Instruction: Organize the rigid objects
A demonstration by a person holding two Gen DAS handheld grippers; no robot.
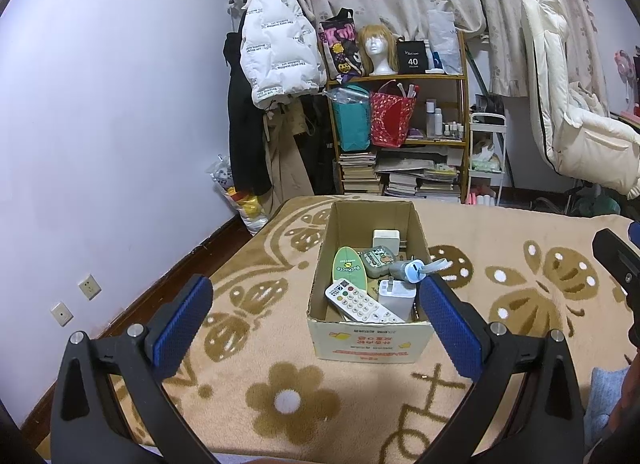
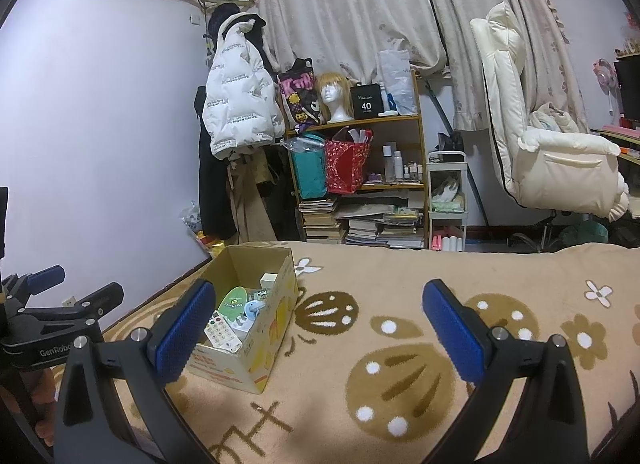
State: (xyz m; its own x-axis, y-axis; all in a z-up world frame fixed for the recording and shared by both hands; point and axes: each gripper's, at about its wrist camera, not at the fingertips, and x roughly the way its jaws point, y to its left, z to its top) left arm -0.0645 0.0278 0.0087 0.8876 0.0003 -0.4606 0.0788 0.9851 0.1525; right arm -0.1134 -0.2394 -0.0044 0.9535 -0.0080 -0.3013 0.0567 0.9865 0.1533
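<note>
Cardboard box (image 1: 370, 338) on a beige flower-patterned blanket (image 1: 280, 404), holding a white remote (image 1: 360, 304), green board-shaped item (image 1: 349, 268), two white chargers (image 1: 396, 296), a grey case, left tongs (image 1: 316, 324) spread wide and empty before the box, right tongs (image 2: 320, 328) wide, empty, box to their left.

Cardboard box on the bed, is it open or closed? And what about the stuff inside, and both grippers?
cardboard box: open, upright
remote control: lying in the box
white charger: in the box, prongs up
left gripper: open, empty
right gripper: open, empty
</note>
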